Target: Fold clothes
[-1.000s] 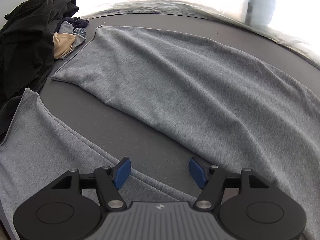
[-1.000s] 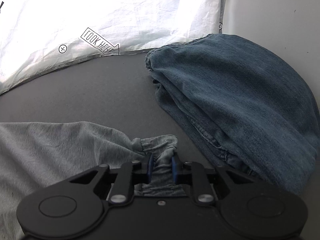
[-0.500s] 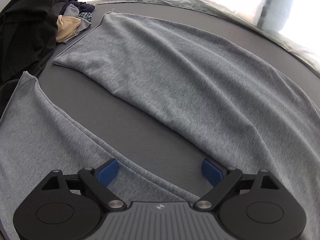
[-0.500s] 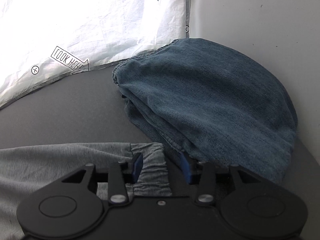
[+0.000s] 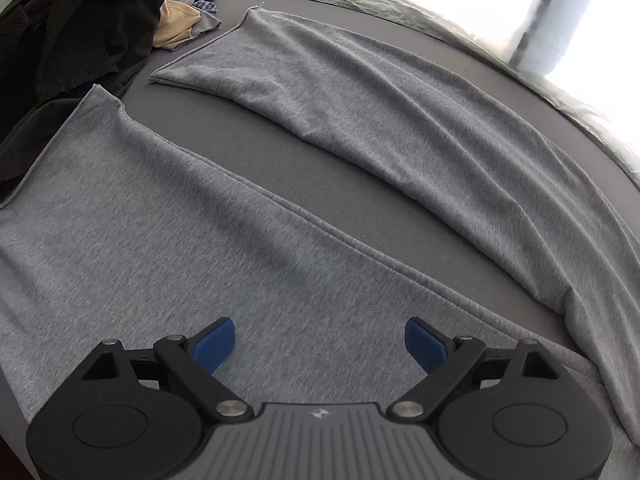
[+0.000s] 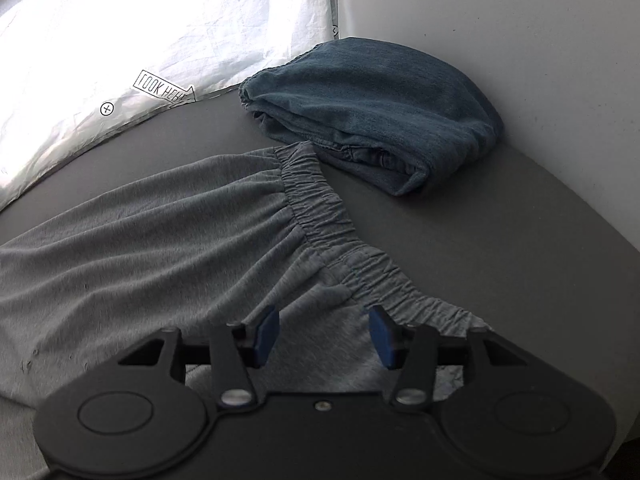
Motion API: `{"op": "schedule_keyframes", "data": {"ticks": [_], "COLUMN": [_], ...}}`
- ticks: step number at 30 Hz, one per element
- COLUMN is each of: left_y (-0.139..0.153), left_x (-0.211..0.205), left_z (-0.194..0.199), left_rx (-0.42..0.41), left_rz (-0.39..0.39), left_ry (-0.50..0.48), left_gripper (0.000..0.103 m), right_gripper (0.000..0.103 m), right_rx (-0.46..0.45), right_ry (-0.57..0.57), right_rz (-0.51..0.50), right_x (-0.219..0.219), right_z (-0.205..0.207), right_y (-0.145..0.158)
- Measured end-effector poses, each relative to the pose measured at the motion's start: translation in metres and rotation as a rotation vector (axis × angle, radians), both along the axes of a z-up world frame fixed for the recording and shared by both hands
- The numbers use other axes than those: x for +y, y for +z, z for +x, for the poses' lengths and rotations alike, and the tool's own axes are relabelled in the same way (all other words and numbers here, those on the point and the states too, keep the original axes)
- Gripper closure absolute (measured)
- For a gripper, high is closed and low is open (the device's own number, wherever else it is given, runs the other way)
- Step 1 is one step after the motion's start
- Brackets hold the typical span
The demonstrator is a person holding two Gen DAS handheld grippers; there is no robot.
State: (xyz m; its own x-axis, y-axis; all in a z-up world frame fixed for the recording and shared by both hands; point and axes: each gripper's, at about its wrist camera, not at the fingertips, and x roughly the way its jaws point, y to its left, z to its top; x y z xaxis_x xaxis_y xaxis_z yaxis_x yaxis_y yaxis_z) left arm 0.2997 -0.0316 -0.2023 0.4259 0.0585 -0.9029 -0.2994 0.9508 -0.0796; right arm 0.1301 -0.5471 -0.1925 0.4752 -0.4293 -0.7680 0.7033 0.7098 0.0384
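Observation:
Grey sweatpants lie flat on a dark grey surface. In the left wrist view the near leg and the far leg spread apart toward the upper left. My left gripper is open and empty, just above the near leg. In the right wrist view the gathered elastic waistband runs diagonally. My right gripper is open and empty, above the fabric just below the waistband.
A folded blue denim garment lies beyond the waistband by a pale wall. A white printed sheet borders the surface at the back. A pile of dark clothes with a tan piece sits past the leg ends.
My right gripper let go of the waistband, opened and pulled back from it. My left gripper opened wider and moved over the near leg.

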Motion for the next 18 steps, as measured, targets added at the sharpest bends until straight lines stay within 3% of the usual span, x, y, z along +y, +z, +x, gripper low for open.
{"op": "schedule_keyframes", "data": {"ticks": [4,7,11,18], "left_y": [0.002,0.002,0.002,0.003], "left_x": [0.032,0.061,0.106,0.179], "left_z": [-0.040,-0.063,-0.081,-0.100], "left_rx": [0.017,0.032,0.058,0.057], "left_rz": [0.007,0.031,0.064,0.040], "left_ry": [0.007,0.020,0.101,0.249], "left_gripper": [0.011,0.011,0.011,0.011], "right_gripper": [0.049,0.048,0.045,0.045], "right_rx": [0.025,0.013,-0.056,-0.173], "right_ry": [-0.031,-0.095,-0.232,-0.354], "right_rz": [0.012,0.082,0.199,0.306], "right_x": [0.022,0.027,0.028,0.027], "right_z": [-0.031,-0.052,-0.076,-0.092], "right_y": [-0.008,-0.015,-0.022,-0.024]}}
